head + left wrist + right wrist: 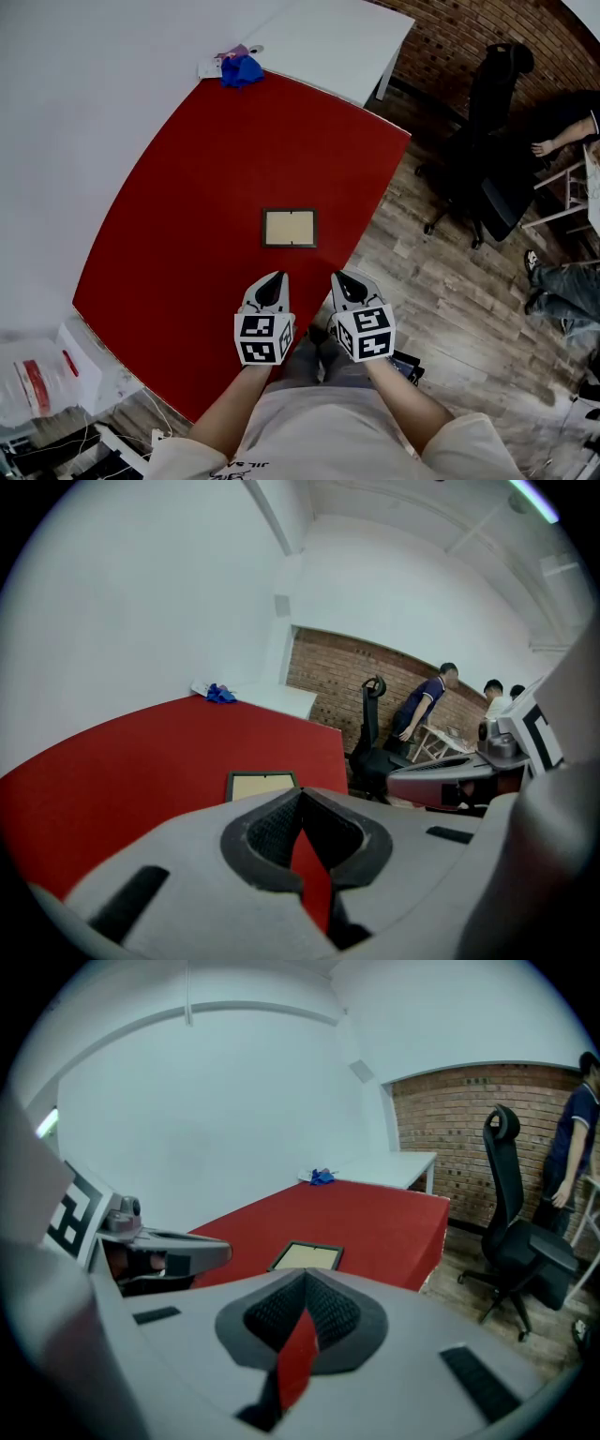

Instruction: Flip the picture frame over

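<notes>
- Looking at the frame [290, 228] lying flat on the red table [187, 178], tan panel up inside a dark border. Sitting near the table's right edge, with nothing else close to it.
- Hovering the left gripper [273, 279] and right gripper [341, 278] side by side just short of it, over the near edge, touching nothing.
- Seeing both pairs of jaws pinched together at the tips and gripping nothing, with only a sliver of red showing through the gap lower down.
- Guessing the flip isn't started yet, so really just lining up at this point.
- Thinking about doing it well: opening one gripper first, then pinching or levering up one side of the border, since anything lying that flush is probably going to be fiddly to get under.
- Bracing the opposite side with the other gripper, probably, to stop it skating across the smooth top.
- Tipping toward the middle of the table rather than the right edge, otherwise risking a drop onto the floor [441, 281].
- Noticing a blue cloth [242, 70] well away at the far corner, next to a white desk [328, 37].
- Rounding off with a black chair [492, 122] on wood planks, a brick wall [469, 28] behind it, white walls elsewhere, and a few people [427, 705] standing past the chair.
</notes>
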The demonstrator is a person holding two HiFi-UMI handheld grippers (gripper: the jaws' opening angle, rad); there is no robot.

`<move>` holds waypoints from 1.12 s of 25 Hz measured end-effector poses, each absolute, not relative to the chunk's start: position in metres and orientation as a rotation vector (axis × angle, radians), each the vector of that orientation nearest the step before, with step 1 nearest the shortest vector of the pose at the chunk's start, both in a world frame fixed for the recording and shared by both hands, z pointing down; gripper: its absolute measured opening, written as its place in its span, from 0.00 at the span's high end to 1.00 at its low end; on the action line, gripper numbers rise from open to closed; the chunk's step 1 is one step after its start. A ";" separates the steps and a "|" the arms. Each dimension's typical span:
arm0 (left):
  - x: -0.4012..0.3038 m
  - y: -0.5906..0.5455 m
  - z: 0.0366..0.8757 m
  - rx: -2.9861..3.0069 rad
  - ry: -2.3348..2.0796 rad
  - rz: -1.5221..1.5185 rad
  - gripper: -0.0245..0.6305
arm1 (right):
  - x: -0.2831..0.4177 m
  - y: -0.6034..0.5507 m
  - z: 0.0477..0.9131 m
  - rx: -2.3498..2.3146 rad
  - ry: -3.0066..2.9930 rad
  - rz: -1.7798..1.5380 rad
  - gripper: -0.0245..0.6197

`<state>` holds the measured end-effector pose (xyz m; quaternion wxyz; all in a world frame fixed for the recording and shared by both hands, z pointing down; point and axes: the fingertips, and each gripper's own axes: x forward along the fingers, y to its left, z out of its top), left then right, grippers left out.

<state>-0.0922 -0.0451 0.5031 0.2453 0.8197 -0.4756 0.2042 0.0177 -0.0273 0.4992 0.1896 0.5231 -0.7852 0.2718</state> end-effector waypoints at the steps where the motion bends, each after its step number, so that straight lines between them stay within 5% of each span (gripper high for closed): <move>1: -0.090 -0.051 0.509 2.231 -1.288 0.570 0.95 | 0.018 -0.031 0.503 1.473 -2.204 0.771 0.95; 28: -0.008 -0.138 0.643 2.040 -1.111 0.949 0.83 | 0.052 -0.086 0.583 1.515 -2.114 0.960 0.95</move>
